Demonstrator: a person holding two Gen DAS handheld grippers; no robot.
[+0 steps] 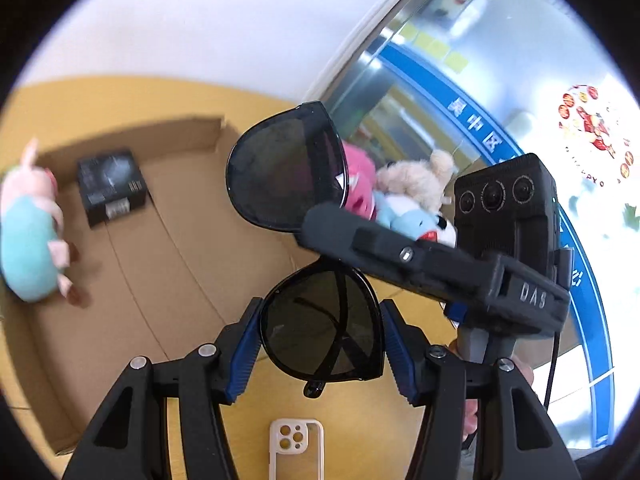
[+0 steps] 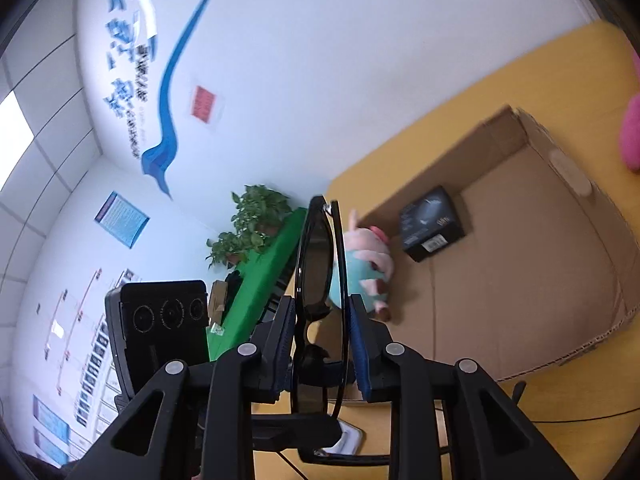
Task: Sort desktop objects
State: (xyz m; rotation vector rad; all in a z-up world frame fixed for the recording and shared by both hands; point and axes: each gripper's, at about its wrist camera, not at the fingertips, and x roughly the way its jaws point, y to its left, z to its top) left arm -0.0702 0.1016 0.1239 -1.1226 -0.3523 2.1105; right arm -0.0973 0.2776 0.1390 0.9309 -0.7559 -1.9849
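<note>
Clearly the black sunglasses [image 1: 324, 320] are off the table and carried by both tools at once: the left gripper [image 1: 320, 340] has its blue pads about half apart and pressed on either rim of the near lens, while the right gripper [image 2: 320, 344] is nearly closed, its pads clamped flat on the front and back of the folded frame. Only the left wrist view shows both lenses face on, the far one standing above the right tool's dark finger, which crosses in front of it. Its partner sees the glasses edge on, a thin dark sliver rising between its pads. Below the glasses lies an open cardboard box [image 1: 168, 240] on the yellow table [image 1: 360, 420], with a small black carton [image 1: 112, 188] at its far wall and a pink and teal pig plush [image 1: 28, 232] beside that. Just the left view catches a white phone case [image 1: 296, 448] on the table under the gripper and a heap of plush toys [image 1: 404, 196] behind the far lens. From the right come potted plants [image 2: 256, 224] and a green-covered surface [image 2: 268, 280].
</note>
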